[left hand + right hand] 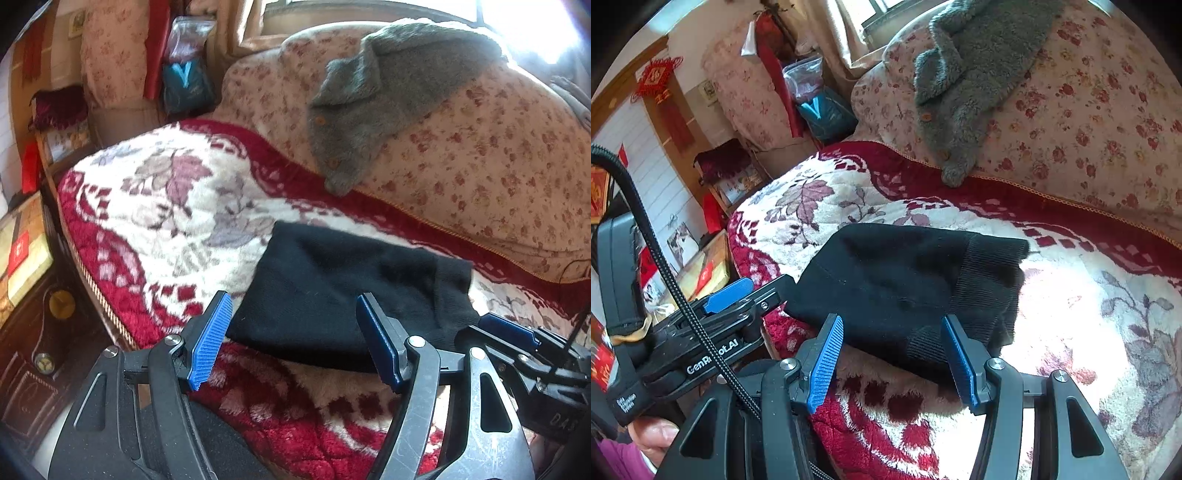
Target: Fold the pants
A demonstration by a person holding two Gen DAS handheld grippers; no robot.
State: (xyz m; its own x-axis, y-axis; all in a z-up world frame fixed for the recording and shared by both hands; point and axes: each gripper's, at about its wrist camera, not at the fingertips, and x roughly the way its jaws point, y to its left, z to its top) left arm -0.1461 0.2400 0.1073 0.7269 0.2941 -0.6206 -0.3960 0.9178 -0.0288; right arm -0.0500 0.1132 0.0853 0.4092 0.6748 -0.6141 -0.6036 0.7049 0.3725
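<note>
The black pants (343, 295) lie folded into a compact bundle on the red and white plush blanket (166, 206), ribbed band to the right. My left gripper (293, 338) stands open just in front of the bundle's near left edge, with nothing pressed between its blue pads (210, 341). In the right wrist view the pants (905, 280) lie just ahead of my right gripper (892, 356), which is open too, its tips over the near edge by the ribbed band. The right gripper (517, 336) shows at the right of the left wrist view. The left gripper (727, 291) shows at the left of the right wrist view.
A grey fuzzy cardigan (373, 99) with buttons is draped over a floral quilt roll (480, 158) behind the pants. The bed's edge (92, 288) drops off at the left, with dark wooden furniture (33, 354) below. A hand (653, 439) holds the left gripper's handle.
</note>
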